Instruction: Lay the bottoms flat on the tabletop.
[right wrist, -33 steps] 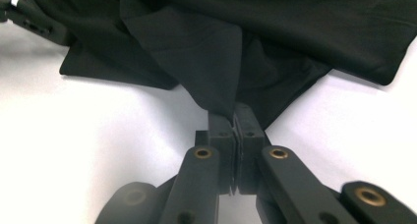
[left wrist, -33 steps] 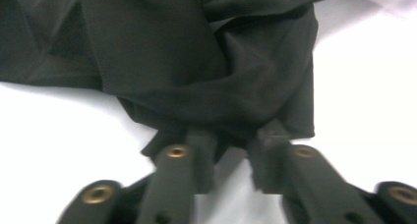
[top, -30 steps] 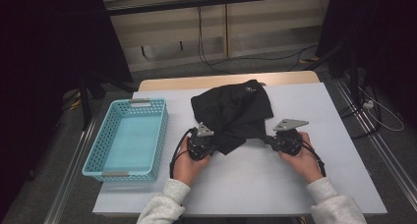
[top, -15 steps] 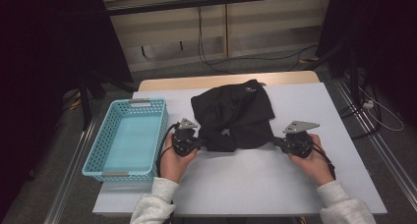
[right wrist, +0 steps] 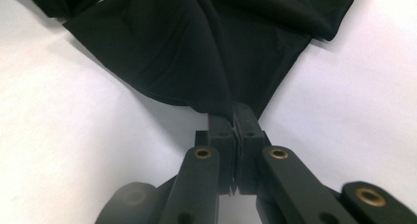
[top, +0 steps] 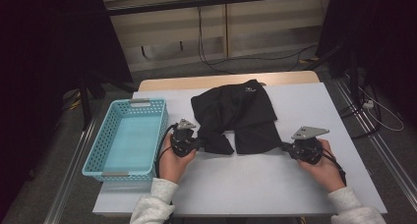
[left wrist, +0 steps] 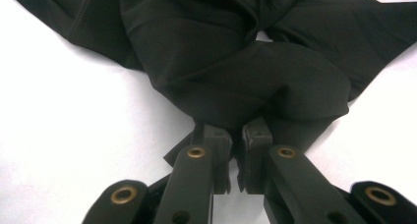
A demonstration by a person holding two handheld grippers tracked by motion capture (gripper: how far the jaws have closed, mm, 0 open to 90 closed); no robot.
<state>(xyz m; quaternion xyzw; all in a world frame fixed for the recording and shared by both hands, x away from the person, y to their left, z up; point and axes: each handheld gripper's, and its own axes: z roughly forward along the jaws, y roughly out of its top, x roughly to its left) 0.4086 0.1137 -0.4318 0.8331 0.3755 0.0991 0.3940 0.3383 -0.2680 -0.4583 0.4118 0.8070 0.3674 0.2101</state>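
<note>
- High view: a crumpled black fabric garment with a small pale logo near its top edge lies in the middle of the frame on the white table top. The person's forearms come in from the bottom edge. The left gripper sits just left of centre, its tips at the garment's lower left corner. The right gripper sits right of centre, its tips at the lower right corner. A light blue perforated plastic basket stands at the left of the frame, apart from the cloth and with nothing in it.
- Left gripper view: the two black jaws rise from the bottom centre and stand narrow, with a slim gap between them, and a bunched fold of the black garment is caught at the tips of the left gripper. The cloth fans out across the upper half of the frame, white table on either side.
- Right gripper view: the jaws are pressed together at the centre, pinching a thin corner of the black garment at the tips of the right gripper. The fabric spreads from there toward the top edge.
- Step in hand, as I judge it: both lower corners are gripped and drawn apart, so this looks like spreading the garment flat ahead of a fold.
- Next move, I think: it calls for both hands pulling evenly, keeping the cloth taut without letting the thin right-hand pinch slip, then lifting both corners together toward the logo edge.
</note>
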